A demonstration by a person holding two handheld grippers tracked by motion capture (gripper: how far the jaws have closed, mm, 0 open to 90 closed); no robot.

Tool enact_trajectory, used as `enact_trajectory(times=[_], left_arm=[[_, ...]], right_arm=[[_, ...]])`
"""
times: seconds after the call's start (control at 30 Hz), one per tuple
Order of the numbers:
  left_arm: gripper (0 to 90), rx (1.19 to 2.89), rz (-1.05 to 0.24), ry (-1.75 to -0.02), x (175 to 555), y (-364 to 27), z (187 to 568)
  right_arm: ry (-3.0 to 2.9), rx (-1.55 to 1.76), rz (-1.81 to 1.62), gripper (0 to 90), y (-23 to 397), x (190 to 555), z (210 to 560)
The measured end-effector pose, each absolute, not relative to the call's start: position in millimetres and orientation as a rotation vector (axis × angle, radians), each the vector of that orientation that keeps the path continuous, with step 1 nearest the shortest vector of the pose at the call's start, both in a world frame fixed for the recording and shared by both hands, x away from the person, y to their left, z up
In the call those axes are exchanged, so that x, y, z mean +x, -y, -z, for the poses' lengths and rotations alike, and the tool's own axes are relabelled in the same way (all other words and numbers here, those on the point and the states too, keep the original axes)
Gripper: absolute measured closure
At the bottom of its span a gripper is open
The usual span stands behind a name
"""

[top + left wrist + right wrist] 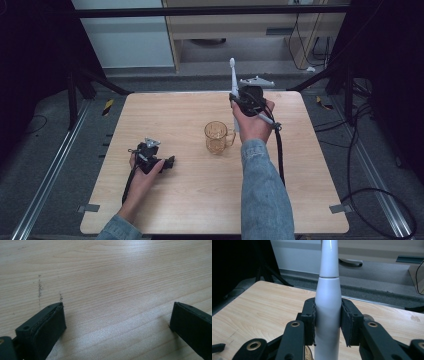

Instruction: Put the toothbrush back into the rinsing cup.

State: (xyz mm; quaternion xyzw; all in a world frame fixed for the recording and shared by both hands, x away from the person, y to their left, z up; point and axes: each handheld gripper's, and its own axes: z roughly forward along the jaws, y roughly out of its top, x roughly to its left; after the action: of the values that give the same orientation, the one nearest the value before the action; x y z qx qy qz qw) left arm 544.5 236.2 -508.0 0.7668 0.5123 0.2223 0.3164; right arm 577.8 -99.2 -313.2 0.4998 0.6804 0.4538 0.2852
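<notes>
Gripping a white electric toothbrush (328,312), the right gripper (328,322) has both pads pressed against the thick handle, one on each side. In the right gripper view the toothbrush stands between the jaws and narrows upward past a seam toward the top edge. From the high view the right gripper (239,102) is held up above the far half of the table (165,200), and the toothbrush (233,77) points up and away from the person, its small brush head at the tip, leaning slightly left. The right hand (254,122) wraps the gripper body, a denim sleeve (262,190) running back to the near edge, and a black cable (279,150) hangs down from the gripper.

An amber glass mug (216,137) stands upright near the middle of the table, just left of the right hand, its handle turned toward that hand.

The left gripper (170,162) lies low at the left near part of the table, well apart from the mug, held in the left hand (142,175). In the left gripper view its jaws are spread wide with bare wood between them; the left gripper (117,317) grasps nothing.
</notes>
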Motion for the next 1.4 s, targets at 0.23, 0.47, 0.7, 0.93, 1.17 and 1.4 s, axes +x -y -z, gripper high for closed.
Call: enact_trajectory(times=[0.23, 0.47, 0.7, 0.93, 1.17, 1.4], left_arm=[[0.0, 2.019, -0.585, -1.349, 544.5, -236.2, 508.0], [0.0, 2.019, -0.585, -1.349, 544.6, -236.2, 508.0], [0.0, 2.02, -0.585, -1.348, 544.6, -236.2, 508.0], [0.0, 2.021, -0.584, -1.347, 544.7, -236.2, 507.9], [0.0, 2.021, -0.585, -1.343, 545.1, -235.9, 508.0], [0.0, 2.025, -0.583, -1.341, 545.4, -235.9, 507.9]], right_arm=[[-1.813, 1.327, -1.226, 66.9, 92.3, 583.4, 312.8], [-1.805, 1.326, -1.245, 66.9, 85.4, 587.0, 316.0], [-1.793, 1.321, -1.271, 66.9, 74.2, 591.0, 321.5], [-1.799, 1.311, -1.292, 66.9, 62.4, 592.4, 326.3], [-1.816, 1.306, -1.293, 66.9, 51.1, 598.3, 339.4], [-1.824, 1.303, -1.283, 66.8, 48.7, 601.0, 345.1]])
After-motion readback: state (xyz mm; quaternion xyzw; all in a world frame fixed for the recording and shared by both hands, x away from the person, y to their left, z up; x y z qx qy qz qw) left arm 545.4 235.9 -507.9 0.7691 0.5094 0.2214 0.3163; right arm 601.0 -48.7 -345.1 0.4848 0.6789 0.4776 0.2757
